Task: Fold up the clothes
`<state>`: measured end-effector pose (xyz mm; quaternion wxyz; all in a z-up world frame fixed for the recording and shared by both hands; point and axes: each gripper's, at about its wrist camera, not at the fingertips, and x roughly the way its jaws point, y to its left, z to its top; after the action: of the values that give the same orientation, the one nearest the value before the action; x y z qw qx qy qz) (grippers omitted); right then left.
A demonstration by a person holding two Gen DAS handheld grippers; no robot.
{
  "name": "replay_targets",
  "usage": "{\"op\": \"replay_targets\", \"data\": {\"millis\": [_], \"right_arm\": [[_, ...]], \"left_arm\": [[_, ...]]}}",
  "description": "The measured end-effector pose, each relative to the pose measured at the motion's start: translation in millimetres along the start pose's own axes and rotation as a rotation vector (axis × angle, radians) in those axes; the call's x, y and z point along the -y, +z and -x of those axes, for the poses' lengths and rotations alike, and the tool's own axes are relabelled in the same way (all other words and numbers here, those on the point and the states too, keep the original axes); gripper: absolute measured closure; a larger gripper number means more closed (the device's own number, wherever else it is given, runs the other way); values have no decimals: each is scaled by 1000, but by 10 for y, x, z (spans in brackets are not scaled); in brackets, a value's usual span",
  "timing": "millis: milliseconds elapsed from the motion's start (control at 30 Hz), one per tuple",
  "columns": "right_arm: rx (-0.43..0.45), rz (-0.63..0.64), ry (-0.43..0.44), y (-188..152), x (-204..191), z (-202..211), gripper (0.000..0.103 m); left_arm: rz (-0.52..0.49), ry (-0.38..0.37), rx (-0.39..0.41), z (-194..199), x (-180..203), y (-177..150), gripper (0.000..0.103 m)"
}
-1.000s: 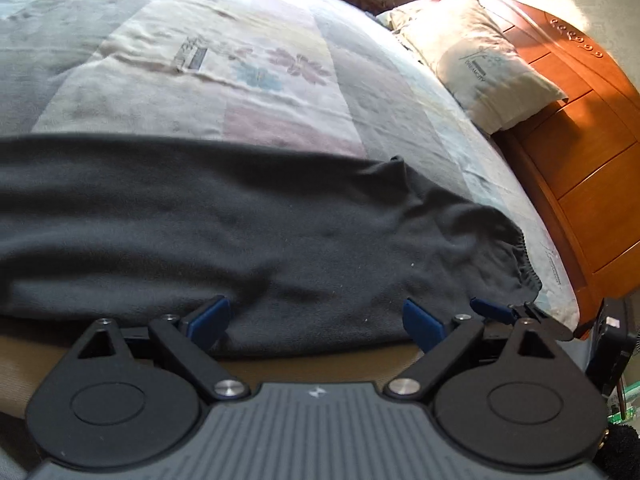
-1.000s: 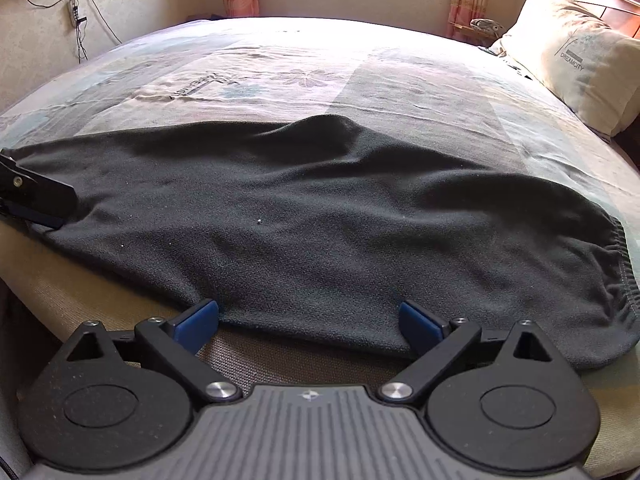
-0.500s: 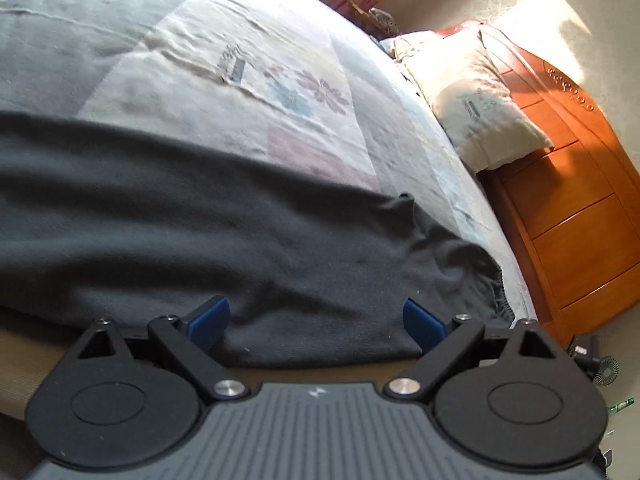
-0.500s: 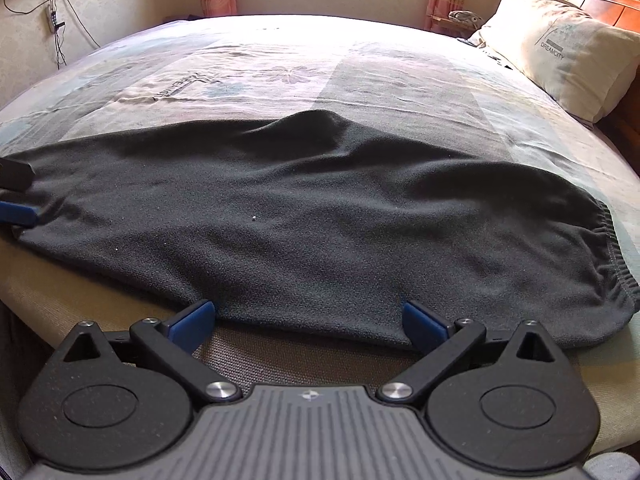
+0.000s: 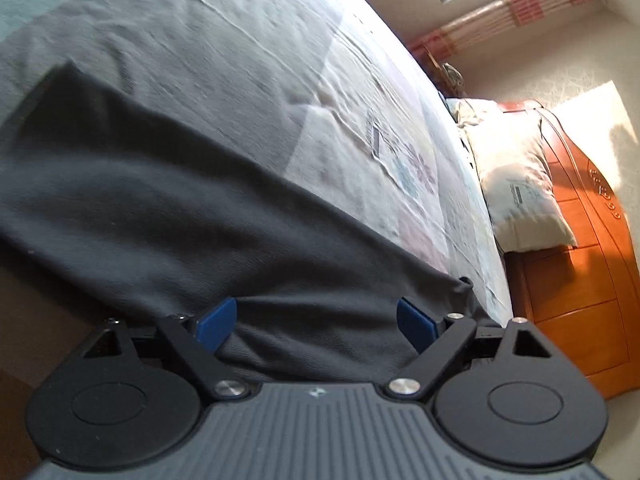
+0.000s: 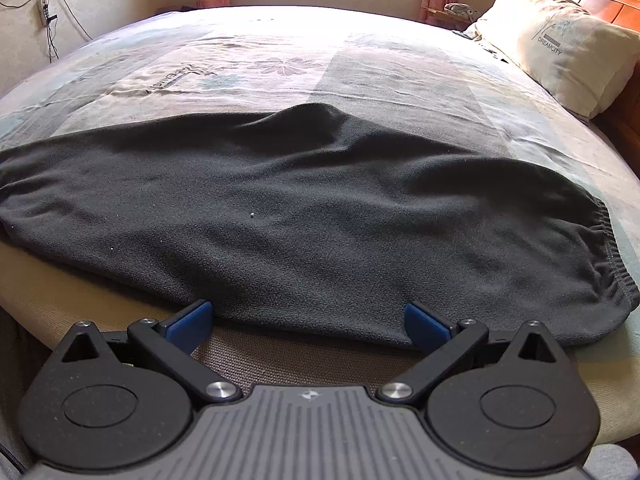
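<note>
Left wrist view: we find our left gripper [image 5: 316, 320] with its fingers [image 5: 216, 322] spread wide, holding nothing; the dark garment [image 5: 168, 216] passes between and beyond them, lying on the bed [image 5: 248, 64]. A pillow [image 5: 520, 196] and wooden headboard [image 5: 580, 280] sit beyond the right finger.

Right wrist view: we find our right gripper [image 6: 308, 322] likewise released, its fingers [image 6: 190, 322] at the garment's [image 6: 304, 208] near hem. The garment lies spread across the bed [image 6: 320, 56] ahead, elastic waistband [image 6: 612, 252] beyond the right finger.

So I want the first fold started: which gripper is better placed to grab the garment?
Probably the left gripper: the dark garment already lies between its open fingers. The right gripper sits short of the hem.
</note>
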<state>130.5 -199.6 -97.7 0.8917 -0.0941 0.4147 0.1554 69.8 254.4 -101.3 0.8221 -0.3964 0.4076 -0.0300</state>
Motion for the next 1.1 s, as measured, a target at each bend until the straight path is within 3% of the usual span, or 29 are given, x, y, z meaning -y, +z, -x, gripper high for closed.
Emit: {"op": "replay_targets", "data": {"millis": [100,133,267,300,367,467,667,1100], "right_arm": [[6,9,7,53,-34,30,6],[33,37,38,113,-106,88,13],[144,196,226,363,-540,312,53],[161,258,284,400,-708,338,56],[188,398,411,455,-1086,373,73],[200,594,530,458,-1603,344,85],[181,814,577,454,-2224,67,85],[219,910,551,606,-2441,-54,85]], "left_arm": [[-74,59,33,128,116,11,13],[-101,71,44,161,163,10,12],[-205,127,91,185,349,-6,11],[-229,146,95,182,385,-25,11],[-266,175,102,177,455,-78,11],[-270,170,112,234,480,-167,11],[-173,144,155,383,338,-281,11],[-117,142,178,441,208,-344,11]]}}
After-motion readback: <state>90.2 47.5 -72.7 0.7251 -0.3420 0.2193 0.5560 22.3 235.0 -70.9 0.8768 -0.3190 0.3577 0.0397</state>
